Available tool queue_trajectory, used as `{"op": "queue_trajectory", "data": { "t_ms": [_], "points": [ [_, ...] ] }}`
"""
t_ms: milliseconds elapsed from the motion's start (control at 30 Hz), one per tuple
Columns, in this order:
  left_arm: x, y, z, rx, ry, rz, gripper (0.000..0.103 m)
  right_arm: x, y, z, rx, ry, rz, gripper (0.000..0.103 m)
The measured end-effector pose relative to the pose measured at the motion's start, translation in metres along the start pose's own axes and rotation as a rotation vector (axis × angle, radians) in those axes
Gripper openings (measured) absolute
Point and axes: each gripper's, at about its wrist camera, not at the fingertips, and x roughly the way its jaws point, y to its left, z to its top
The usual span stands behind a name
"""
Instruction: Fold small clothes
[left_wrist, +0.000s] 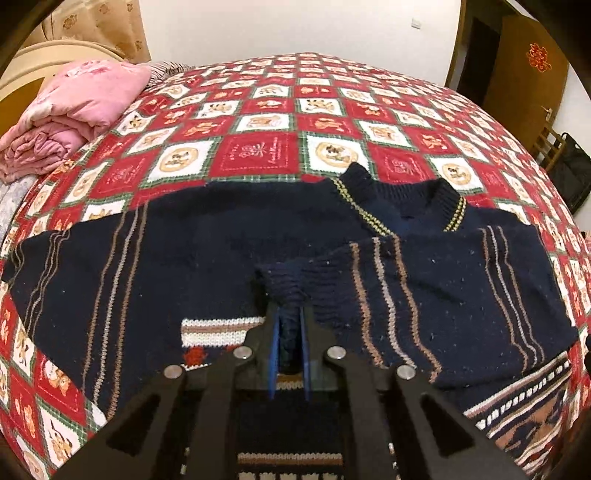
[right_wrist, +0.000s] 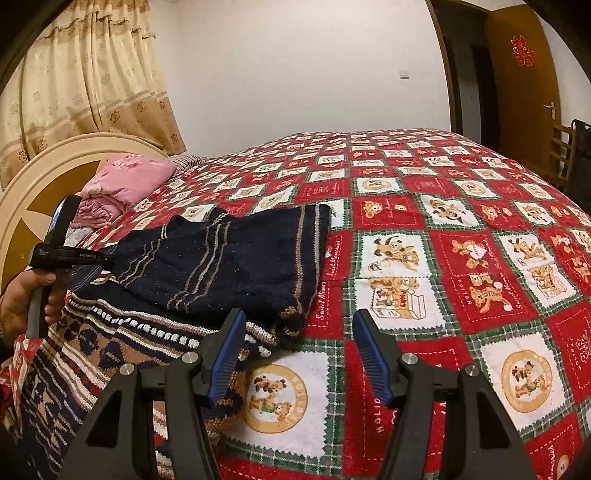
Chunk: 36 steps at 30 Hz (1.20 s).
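Note:
A small navy knitted sweater with tan stripes and a yellow-trimmed collar lies flat on the bed. Its right sleeve is folded across the chest. My left gripper is shut on that sleeve's ribbed cuff above the chest. In the right wrist view the sweater lies at the left, and the left gripper shows beside it in a hand. My right gripper is open and empty, just off the sweater's right edge above the bedspread.
The bed has a red, white and green checked bedspread. Folded pink bedding lies at the head, by a cream headboard. A patterned knit piece lies under the sweater's near edge. A door stands at the far right.

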Motion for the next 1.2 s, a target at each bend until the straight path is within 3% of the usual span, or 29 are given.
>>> {"op": "queue_trajectory", "data": {
  "t_ms": [500, 633, 700, 733, 800, 867, 1200],
  "points": [
    [0.001, 0.003, -0.006, 0.034, 0.001, 0.05, 0.012, 0.003, 0.005, -0.001, -0.02, 0.011, 0.008, 0.061],
    [0.01, 0.007, -0.006, 0.02, 0.038, 0.077, 0.023, 0.004, 0.005, -0.001, -0.022, 0.014, 0.009, 0.061],
    [0.005, 0.009, -0.008, 0.015, 0.017, 0.068, 0.029, 0.004, 0.005, -0.001, -0.024, 0.01, 0.011, 0.061],
    [0.0, 0.011, -0.009, 0.016, 0.004, 0.073, 0.035, 0.004, 0.005, -0.001, -0.025, 0.01, 0.011, 0.062],
    [-0.011, 0.017, -0.012, 0.012, -0.022, 0.076, 0.056, 0.005, 0.006, -0.001, -0.028, 0.01, 0.012, 0.062],
    [-0.021, 0.027, -0.016, 0.0, -0.05, 0.081, 0.062, 0.005, 0.006, -0.001, -0.031, 0.009, 0.012, 0.062],
    [-0.036, 0.118, -0.048, -0.109, -0.052, 0.18, 0.063, -0.002, 0.013, -0.004, -0.058, -0.017, -0.008, 0.062]
  ]
}}
